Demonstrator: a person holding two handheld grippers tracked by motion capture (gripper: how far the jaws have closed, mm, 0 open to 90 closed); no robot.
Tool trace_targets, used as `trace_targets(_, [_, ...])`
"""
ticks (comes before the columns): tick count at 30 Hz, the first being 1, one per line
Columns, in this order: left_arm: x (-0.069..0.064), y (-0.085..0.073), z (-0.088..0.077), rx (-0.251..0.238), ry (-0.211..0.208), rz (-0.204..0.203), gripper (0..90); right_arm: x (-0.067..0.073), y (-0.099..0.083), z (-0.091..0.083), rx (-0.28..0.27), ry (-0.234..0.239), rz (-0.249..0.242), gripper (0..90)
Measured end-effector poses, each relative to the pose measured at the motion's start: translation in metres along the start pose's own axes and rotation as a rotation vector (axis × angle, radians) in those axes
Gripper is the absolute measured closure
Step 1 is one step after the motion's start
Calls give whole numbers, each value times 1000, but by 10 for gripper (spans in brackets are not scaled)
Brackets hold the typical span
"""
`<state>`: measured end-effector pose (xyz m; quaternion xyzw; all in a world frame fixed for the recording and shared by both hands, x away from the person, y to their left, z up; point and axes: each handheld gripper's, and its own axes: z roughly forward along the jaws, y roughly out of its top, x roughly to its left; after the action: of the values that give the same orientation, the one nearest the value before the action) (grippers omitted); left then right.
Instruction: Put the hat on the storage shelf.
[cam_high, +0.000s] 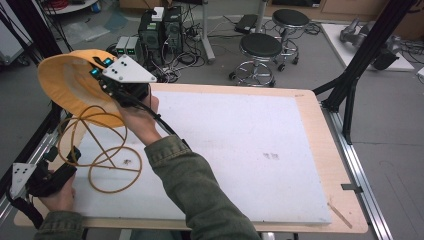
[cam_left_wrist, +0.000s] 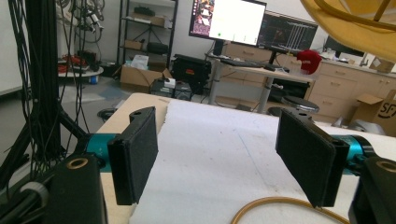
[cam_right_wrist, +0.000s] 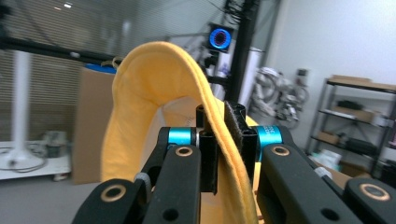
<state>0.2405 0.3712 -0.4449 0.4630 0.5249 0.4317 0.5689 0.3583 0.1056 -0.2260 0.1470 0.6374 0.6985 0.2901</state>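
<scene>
While the right gripper (cam_high: 107, 72) pinches the rim of the yellow fabric bowl (cam_high: 70, 82) between its jaws, lifting it above the desk (cam_high: 310, 145) at ten o'clock, its wire frame (cam_high: 102, 150) dangles beneath; the left gripper (cam_left_wrist: 224, 158) rests at eight o'clock, jaws spread wide.

From my high view the floppy yellow fabric hat (cam_high: 67, 82) is partly covered by the right gripper (cam_high: 107, 75); its tan looped cord (cam_left_wrist: 280, 205) runs off my left gripper view's bottom edge — ends unseen.
</scene>
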Motion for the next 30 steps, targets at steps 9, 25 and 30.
trace_targets(9, [1,0,0,-7,5,-3,298,48,8,-20,-2,172,-57,832])
trace_targets(25, [0,0,2,-5,2,-6,298,76,-27,-54,61,326,-1,822])
trace_targets(30, [0,-1,2,-7,-5,-11,296,85,-32,-54,88,372,42,802])
